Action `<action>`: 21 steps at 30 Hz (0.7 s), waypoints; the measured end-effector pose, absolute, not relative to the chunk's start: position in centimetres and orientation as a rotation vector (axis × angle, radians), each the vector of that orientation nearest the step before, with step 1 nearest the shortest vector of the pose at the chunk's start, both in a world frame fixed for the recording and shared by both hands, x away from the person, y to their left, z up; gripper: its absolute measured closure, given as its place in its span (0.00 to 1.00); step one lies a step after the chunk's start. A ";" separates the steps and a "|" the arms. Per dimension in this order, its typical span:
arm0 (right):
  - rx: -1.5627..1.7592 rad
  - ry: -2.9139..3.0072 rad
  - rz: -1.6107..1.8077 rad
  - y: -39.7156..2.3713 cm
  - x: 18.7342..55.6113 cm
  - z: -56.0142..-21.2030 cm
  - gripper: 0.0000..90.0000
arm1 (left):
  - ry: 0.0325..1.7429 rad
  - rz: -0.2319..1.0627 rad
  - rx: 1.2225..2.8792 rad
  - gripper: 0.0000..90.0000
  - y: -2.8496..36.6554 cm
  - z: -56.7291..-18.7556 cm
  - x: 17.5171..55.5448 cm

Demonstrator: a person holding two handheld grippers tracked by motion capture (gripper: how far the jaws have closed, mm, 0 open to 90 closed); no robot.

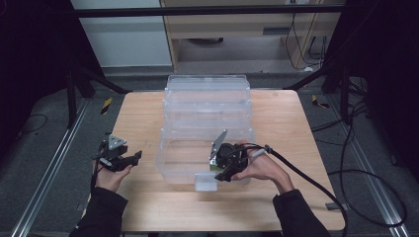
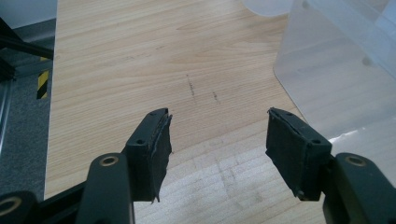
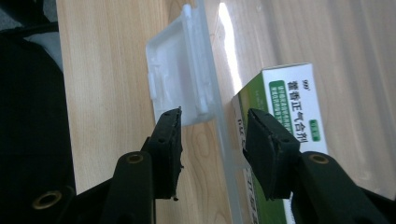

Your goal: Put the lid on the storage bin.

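Note:
A clear plastic bin (image 1: 207, 98) stands on the middle of the wooden table (image 1: 286, 138). A white latch (image 1: 205, 182) hangs on the outside of its near wall. My right gripper (image 1: 225, 173) reaches down over that wall. In the right gripper view its jaws straddle the wall (image 3: 219, 135): one jaw is outside, beside the latch (image 3: 177, 88), and the other is inside, against a green and white carton (image 3: 289, 102) that lies in the bin. The right gripper (image 3: 212, 116) is open, with gaps on both sides of the wall. My left gripper (image 1: 133, 158) (image 2: 217, 116) is open and holds nothing, left of the bin.
The bin's left wall (image 2: 336, 79) shows at the right of the left gripper view, with bare wood in front of the jaws. A thick black cable (image 1: 306, 177) trails from the right gripper over the table's right side. Dark frame legs and floor cables ring the table.

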State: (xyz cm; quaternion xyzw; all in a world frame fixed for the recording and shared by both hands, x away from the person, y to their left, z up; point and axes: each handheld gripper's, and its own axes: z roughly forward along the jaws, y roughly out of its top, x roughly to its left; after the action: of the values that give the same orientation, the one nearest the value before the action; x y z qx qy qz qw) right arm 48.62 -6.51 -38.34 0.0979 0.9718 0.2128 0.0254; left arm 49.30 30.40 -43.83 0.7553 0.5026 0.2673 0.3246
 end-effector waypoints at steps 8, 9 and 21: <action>0.303 3.039 0.639 -6.0 49.0 -39.6 0.65 | 1.318 0.699 1.984 0.44 30.4 -43.9 49.3; 0.305 3.048 0.637 -5.9 49.0 -39.8 0.66 | 1.318 0.699 1.985 0.44 30.4 -43.9 49.3; 0.309 3.088 0.631 -5.6 49.5 -40.4 0.73 | 1.270 0.699 1.992 0.43 30.2 -43.1 49.4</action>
State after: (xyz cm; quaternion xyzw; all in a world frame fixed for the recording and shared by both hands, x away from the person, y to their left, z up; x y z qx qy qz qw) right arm 49.50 -5.59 -40.41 0.0976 0.9750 0.1992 -0.0125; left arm 49.36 30.19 -43.11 0.7626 0.4861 0.2676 0.3324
